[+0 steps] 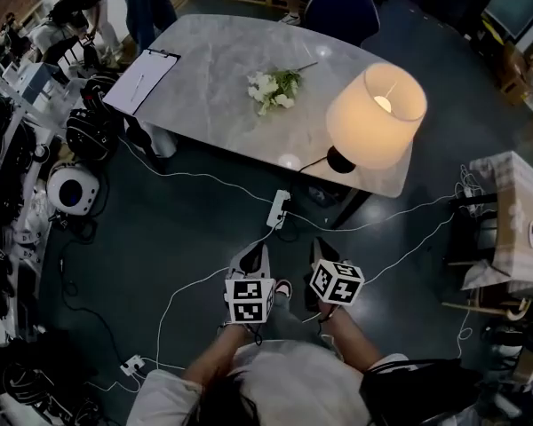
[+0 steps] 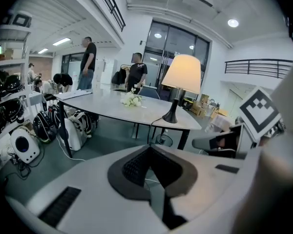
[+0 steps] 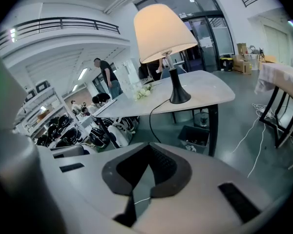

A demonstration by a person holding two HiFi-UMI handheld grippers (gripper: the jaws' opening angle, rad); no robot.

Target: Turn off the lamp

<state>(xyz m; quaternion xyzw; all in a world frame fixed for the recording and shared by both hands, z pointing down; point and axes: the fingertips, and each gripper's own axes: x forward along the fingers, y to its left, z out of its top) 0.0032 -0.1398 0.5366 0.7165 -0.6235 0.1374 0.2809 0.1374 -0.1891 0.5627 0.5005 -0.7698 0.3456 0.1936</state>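
right gripper (image 3: 147, 147): jaws are being held together, tips touching. Floor and a thin white cable (image 3: 142, 200) are being seen through the slit below the tips. lamp (image 3: 162, 30) is being framed ahead, above the jaws and well apart from them. Its shade is glowing, and its black base is being carried near the edge of the table (image 3: 210, 89). Black cord (image 3: 150, 118) is being hung from the base over the table edge. Flowers (image 3: 144, 92) are being shown further back on the tabletop. A dark bin (image 3: 195, 136) is being seen under the table, bags (image 3: 110, 130) on the floor at left. A person (image 3: 109, 77) is being seen standing past the far end.
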